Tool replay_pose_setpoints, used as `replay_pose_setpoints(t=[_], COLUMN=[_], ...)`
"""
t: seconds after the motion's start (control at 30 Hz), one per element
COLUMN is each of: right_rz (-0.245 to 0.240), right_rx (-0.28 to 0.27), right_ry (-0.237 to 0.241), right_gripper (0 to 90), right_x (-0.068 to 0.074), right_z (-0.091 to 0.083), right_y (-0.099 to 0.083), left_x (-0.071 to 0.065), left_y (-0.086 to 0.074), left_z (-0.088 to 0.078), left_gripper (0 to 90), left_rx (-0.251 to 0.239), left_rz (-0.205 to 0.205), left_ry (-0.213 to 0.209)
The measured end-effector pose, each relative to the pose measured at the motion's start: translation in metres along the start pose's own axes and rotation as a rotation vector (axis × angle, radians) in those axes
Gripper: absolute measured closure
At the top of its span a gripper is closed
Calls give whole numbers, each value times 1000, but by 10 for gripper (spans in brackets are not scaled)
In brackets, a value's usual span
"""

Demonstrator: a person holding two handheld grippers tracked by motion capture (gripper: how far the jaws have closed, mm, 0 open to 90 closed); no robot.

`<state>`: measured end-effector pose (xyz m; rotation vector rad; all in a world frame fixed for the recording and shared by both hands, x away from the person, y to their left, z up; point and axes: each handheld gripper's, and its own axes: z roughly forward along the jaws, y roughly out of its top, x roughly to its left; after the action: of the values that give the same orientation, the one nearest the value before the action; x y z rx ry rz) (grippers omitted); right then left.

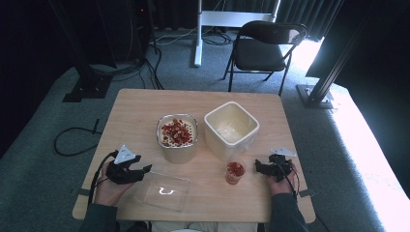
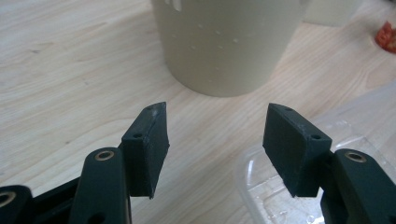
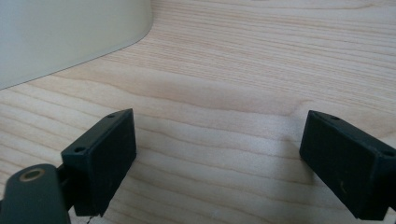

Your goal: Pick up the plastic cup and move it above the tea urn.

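Observation:
A cream pot (image 1: 177, 137) heaped with red pieces stands mid-table, and it rises as a pale wall (image 2: 224, 42) ahead of the left jaws. To its right is an empty cream square tub (image 1: 231, 129), whose corner (image 3: 60, 32) is in the right gripper view. A small clear cup (image 1: 235, 172) of red pieces stands in front of the tub. A clear plastic tray (image 1: 162, 191) lies near the front edge. My left gripper (image 1: 145, 170) hovers open at the tray's left end (image 2: 280, 186), nothing between its jaws (image 2: 215, 144). My right gripper (image 1: 258, 166) rests open right of the cup, over bare wood (image 3: 217, 163).
The wooden table (image 1: 135, 111) has bare room at its far left and along the back. A black folding chair (image 1: 266, 48) stands beyond the far edge, with cables on the grey carpet (image 1: 72, 140) at the left. A red piece (image 2: 386, 37) peeks in at the left gripper view's right edge.

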<state>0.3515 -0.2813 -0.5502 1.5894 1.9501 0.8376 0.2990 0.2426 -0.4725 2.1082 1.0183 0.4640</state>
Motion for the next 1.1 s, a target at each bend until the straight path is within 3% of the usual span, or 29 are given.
replay_pose_setpoints(t=[0.2, 0.4, 0.47, 0.77, 1.1], right_rz=[0, 0, 0, 0, 0], right_rx=[0, 0, 0, 0, 0], right_ry=[0, 0, 0, 0, 0], right_gripper=[102, 102, 102, 102, 102], right_x=[0, 0, 0, 0, 0], right_z=[0, 0, 0, 0, 0], right_y=[0, 0, 0, 0, 0], left_x=[-4, -3, -2, -3, 0], left_y=[-7, -14, -15, -17, -17], left_z=[10, 16, 18, 20, 20], left_gripper=[416, 471, 575, 790, 822], left_rx=[42, 64, 82, 93, 89], left_rz=[3, -11, -16, -20, -51], left_ry=[-15, 2, 23, 59, 46])
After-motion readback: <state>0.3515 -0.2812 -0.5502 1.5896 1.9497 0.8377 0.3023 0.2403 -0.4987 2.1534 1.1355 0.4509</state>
